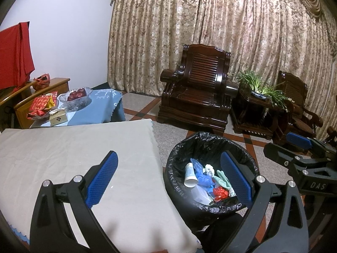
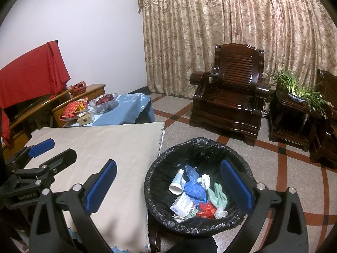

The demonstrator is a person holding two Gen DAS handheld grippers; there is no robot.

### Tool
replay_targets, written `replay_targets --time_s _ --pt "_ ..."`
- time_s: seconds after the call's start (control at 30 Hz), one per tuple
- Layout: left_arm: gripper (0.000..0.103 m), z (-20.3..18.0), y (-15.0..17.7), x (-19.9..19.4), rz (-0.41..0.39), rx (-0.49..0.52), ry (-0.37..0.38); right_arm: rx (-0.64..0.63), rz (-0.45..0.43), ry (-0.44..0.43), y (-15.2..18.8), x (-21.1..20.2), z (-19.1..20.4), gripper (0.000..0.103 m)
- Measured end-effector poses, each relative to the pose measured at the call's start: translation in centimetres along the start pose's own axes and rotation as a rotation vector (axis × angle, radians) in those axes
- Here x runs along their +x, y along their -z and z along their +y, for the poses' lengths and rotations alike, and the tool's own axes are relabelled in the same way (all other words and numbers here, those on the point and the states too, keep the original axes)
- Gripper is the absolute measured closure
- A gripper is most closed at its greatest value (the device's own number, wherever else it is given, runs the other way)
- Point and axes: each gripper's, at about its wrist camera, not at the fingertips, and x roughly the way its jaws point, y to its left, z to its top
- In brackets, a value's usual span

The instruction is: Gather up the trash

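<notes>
Several light, soft scraps lie in the bin (image 2: pixel 248 166), where a paper cup (image 2: pixel 177 184) would crush easily, so best pinched gently at its rim; left gripper (image 1: pixel 168 181) and right gripper (image 2: pixel 168 186) both stand apart, empty.

1. Both views are evenly lit by indoor light from above; the white wall (image 1: pixel 69 31) reads bright with a faint lilac cast.
2. Soft shadows of each tool fall on the beige table (image 1: pixel 63 147) cloth near the bottom edge.
3. Glossy highlights glare on the dark wooden armchair (image 2: pixel 229 97).
4. The plant (image 1: pixel 257 86) is blown out at its base by a bright patch.
5. Fisheye distortion bends the curtain (image 2: pixel 231 31) and the floor lines; black vignetting rounds the corners.
6. Focus is fairly sharp at centre; fine detail looks slightly smeared and noisy.
</notes>
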Motion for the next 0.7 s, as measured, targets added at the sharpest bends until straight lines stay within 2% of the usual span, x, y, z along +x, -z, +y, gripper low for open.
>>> replay_targets --time_s 0.7 --pt "0.008 0.16 0.06 0.07 0.000 0.000 0.000 -0.009 0.003 -0.012 -0.27 0.22 0.13 0.006"
